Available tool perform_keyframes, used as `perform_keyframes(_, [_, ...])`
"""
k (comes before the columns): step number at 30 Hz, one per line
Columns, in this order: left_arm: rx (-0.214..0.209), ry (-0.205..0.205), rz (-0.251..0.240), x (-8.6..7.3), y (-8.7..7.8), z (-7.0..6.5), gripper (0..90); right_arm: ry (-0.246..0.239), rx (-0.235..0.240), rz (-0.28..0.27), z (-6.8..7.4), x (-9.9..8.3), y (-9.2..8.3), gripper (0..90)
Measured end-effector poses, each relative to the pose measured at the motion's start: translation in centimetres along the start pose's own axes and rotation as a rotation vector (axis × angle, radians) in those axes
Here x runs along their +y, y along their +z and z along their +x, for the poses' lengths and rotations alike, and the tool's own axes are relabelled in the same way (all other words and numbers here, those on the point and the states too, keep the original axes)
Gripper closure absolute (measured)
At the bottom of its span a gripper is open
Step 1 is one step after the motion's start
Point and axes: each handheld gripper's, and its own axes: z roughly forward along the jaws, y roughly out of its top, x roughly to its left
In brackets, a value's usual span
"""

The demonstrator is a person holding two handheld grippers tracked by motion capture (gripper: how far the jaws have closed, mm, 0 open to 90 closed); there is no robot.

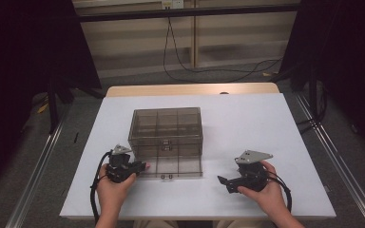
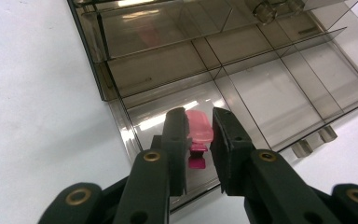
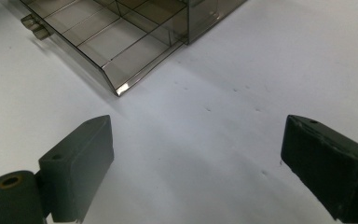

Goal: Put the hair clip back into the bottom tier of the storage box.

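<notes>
Box (image 1: 166, 133): sitting mid-bench (image 1: 247, 123), its lid (image 1: 171, 167) lying open toward the person.
Left gripper (image 1: 145, 166): hovering at the lid's left corner.
Right gripper (image 1: 222, 181): resting right of the lid, apart.

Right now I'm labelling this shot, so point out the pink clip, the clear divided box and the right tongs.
pink clip (image 2: 199, 126), left gripper view, its pale upper body between the jaws.
clear divided box (image 1: 166, 124), high view, its top panel.
right tongs (image 3: 196, 168), right gripper view, midway between the wide-apart jaws.
</notes>
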Motion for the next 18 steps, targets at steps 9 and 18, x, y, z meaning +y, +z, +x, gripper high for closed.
perform_keyframes(9, [0.0, 0.007, 0.006, 0.0, 0.12, -0.01, 74.4, -0.003, 0.003, 0.0, 0.11, -0.01, 0.06, 9.3])
perform_keyframes(18, [-0.002, -0.001, -0.004, 0.0, -0.01, 0.03, 73.0, -0.002, 0.005, 0.002, 0.13, -0.01, 0.08, 9.3])
